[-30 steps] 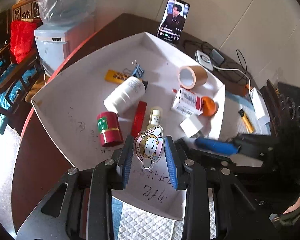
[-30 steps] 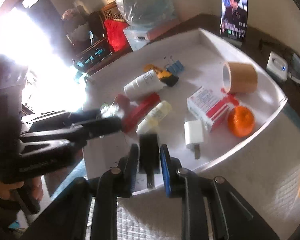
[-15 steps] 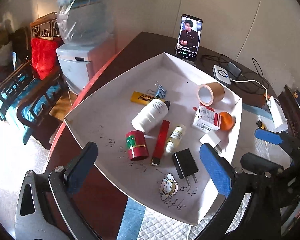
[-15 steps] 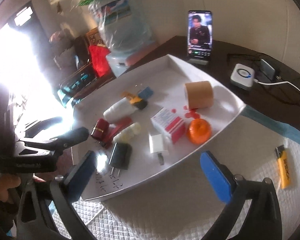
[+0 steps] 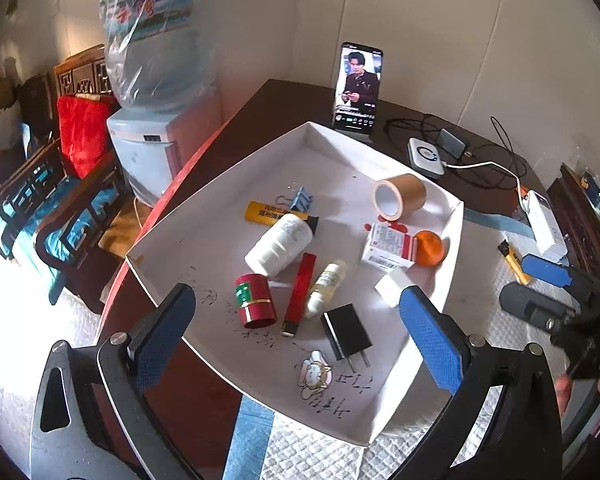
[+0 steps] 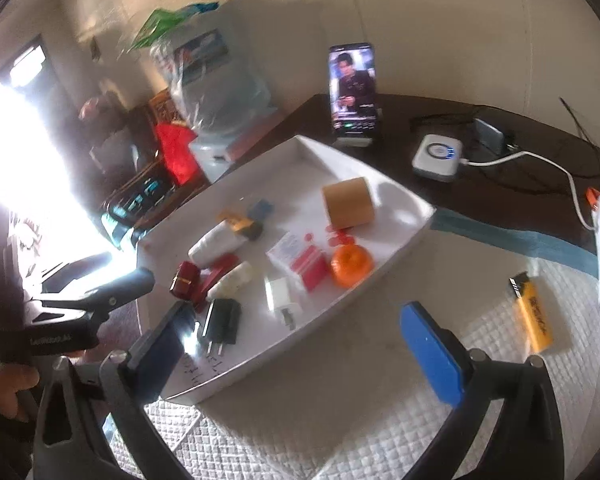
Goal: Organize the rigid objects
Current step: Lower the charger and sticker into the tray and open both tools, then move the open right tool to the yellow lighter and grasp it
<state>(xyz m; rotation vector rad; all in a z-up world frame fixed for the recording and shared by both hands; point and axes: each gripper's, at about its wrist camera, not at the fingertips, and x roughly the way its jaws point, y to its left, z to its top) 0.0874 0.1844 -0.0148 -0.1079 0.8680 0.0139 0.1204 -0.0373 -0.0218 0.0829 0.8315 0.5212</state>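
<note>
Both wrist cameras look steeply down from near the white tray [image 5: 452, 240], the left from its near corner, the right from the quilted mat [image 6: 340, 432] beside it, sharing tray and propped phone [image 5: 358, 88].

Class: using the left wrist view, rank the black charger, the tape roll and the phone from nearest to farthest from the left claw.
1. Black charger: near end of the tray, just ahead of the left claw.
2. Tape roll: far right part of the tray.
3. Phone: propped upright beyond the tray.
</note>
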